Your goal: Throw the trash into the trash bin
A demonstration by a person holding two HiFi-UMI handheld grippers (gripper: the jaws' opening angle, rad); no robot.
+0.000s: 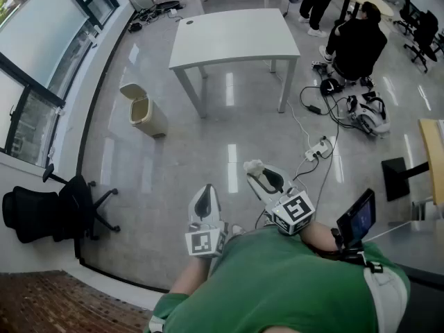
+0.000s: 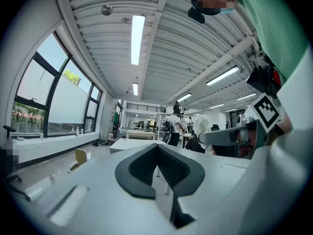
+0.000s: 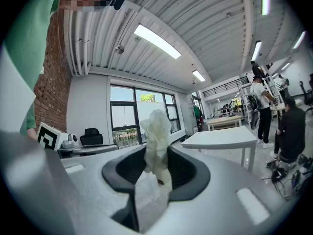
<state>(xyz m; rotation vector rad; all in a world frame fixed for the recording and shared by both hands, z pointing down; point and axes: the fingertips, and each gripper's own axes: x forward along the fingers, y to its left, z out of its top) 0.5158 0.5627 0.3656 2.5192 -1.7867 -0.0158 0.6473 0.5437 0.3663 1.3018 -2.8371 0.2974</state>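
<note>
In the head view, the crumpled white trash (image 1: 253,166) is seen pinched at the tip of the right gripper (image 1: 262,177). It is held level over bare floor, well apart from the beige trash bin (image 1: 143,109), which stands left of the white table (image 1: 232,37). A drop short of the bin is to be feared, since so much floor must be crossed. The bin appears to be lidded, so the wad may be left lying on top if it is merely let go. A power strip (image 1: 318,149) with its cables lies to the right, and a stumble could be caused there.

In the left gripper view, the left gripper (image 2: 157,148) is shown with its jaws closed together and nothing between them. No loss is to be expected from it.

In the right gripper view, the wad is shown clamped by its lower part between the pads, with its top standing free above them. It looks like soft, pale, crumpled tissue. Being so light, it is judged likely to slip out or to cling to a pad on release.
</note>
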